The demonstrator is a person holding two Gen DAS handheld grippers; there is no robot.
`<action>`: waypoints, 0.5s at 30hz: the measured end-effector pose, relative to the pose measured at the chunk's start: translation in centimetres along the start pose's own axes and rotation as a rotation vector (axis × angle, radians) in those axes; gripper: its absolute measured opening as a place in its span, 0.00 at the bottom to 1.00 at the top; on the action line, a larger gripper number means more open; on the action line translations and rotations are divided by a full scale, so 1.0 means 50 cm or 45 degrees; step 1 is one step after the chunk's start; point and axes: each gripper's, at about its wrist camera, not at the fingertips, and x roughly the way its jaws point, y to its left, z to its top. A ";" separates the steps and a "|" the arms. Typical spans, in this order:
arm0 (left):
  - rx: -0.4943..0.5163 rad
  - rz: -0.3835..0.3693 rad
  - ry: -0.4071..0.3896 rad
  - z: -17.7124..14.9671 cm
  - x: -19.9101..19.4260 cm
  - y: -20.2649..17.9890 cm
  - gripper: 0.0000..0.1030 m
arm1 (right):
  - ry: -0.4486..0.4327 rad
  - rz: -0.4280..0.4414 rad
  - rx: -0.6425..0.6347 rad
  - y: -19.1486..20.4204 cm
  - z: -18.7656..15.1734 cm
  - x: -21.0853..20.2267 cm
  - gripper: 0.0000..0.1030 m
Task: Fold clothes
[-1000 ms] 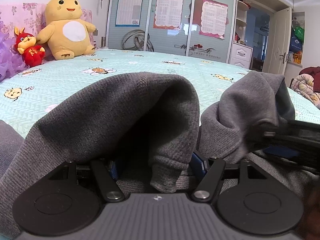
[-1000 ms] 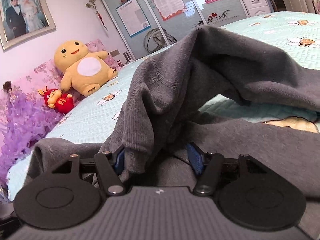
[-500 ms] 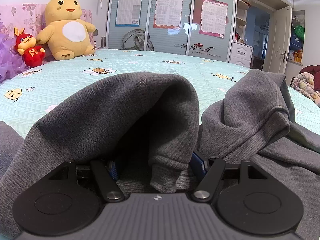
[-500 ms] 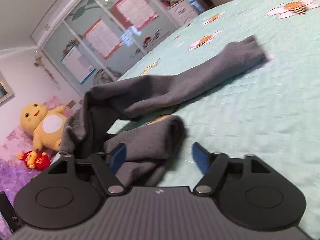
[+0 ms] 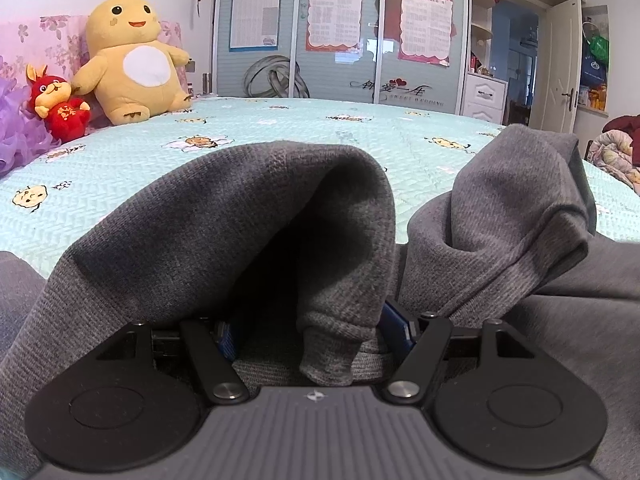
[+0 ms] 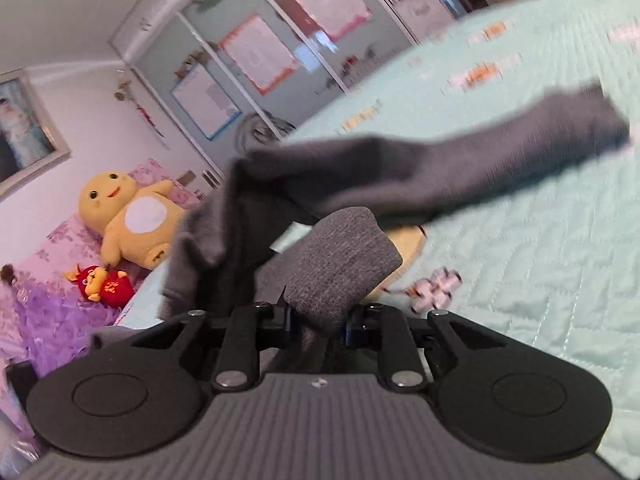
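Grey knit garment [image 5: 224,216], lying on the bed [image 5: 280,136] over a mint quilt printed with small cartoon figures; part of it is lifted off the quilt at two places, one per gripper. Left gripper [image 5: 314,334]: jaws spread wide, a thick hem fold of the garment hanging between the blue pads [image 5: 394,326] and draping over the tool; the fabric reaches the right pad, but whether the pads press on it cannot be told, since the cloth hides the left one. The raised fold probably serves as an anchor, keeping one edge up while the other side is gathered. Right gripper [image 6: 318,322]: jaws have just been closing and now stand narrow, pinching a rolled bunch of the same grey fabric that bulges above the pads. From this pinch a sleeve [image 6: 480,160] stretches away over the quilt, blurred, its cuff well apart from the gripper. The grasp appears placed on the bunched cloth near the sleeve's root, presumably so that the sleeve can be carried across the body. A yellow plush toy [image 5: 136,60] and a small red one [image 5: 60,106] sit at the head of the bed, well clear of the work.
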 end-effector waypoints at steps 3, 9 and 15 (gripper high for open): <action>0.018 -0.003 0.007 0.003 -0.003 -0.003 0.72 | -0.064 0.018 -0.091 0.038 0.011 -0.052 0.18; 0.092 -0.008 -0.006 0.001 -0.041 -0.027 0.73 | -0.113 -0.036 -0.084 0.029 0.012 -0.144 0.11; 0.131 -0.010 -0.015 0.002 -0.050 -0.047 0.73 | -0.064 -0.095 -0.026 -0.010 0.001 -0.183 0.10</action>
